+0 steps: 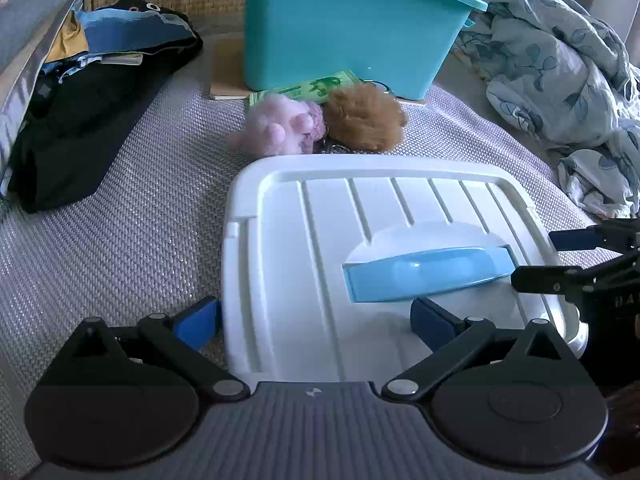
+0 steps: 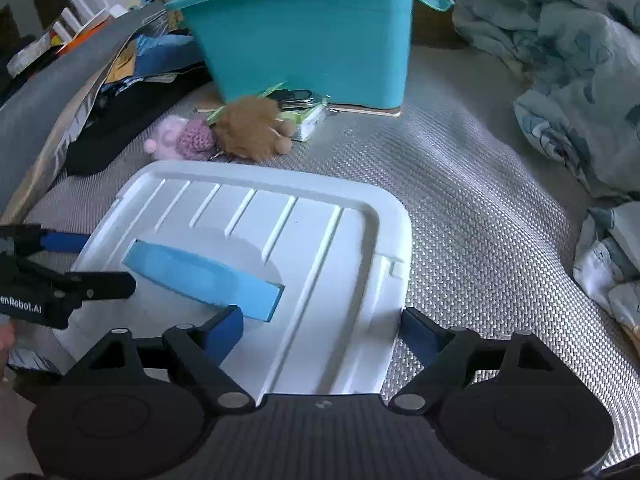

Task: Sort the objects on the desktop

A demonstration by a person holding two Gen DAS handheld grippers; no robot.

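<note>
Two grippers flank a white lid point(image 1: 384, 264) that lies flat on the woven grey surface point(image 1: 120, 248), near the cameras, its blue handle point(image 1: 430, 274) on top. The left gripper point(image 1: 316, 316) straddles the lid's left near corner: one blue finger point(image 1: 198, 320) sits off the left edge, the other is over the lid just near of the handle. Its jaws are spread wide and grip nothing. The right gripper point(image 2: 320, 330) straddles the lid's right near corner in the same way, one finger point(image 2: 224, 330) touching or just short of the handle's near end, the other off the right edge; its jaws stand wide apart with only the lid's corner between them, and no pad presses on it. Each gripper also shows at the side edge of the other's view, near the handle's end.

Just beyond the lid's far edge lie a pink plush point(image 1: 278, 126) and a brown plush point(image 1: 364, 116), touching each other, with a bit of metal chain at their near side. Behind them a green packet point(image 1: 308, 88) lies against the foot of a teal bin point(image 1: 344, 36), which stands upright on a thin board point(image 1: 226, 68). Dark clothes point(image 1: 80, 120) are heaped at far left, and a floral blanket point(image 1: 560, 68) is bunched at far right.
</note>
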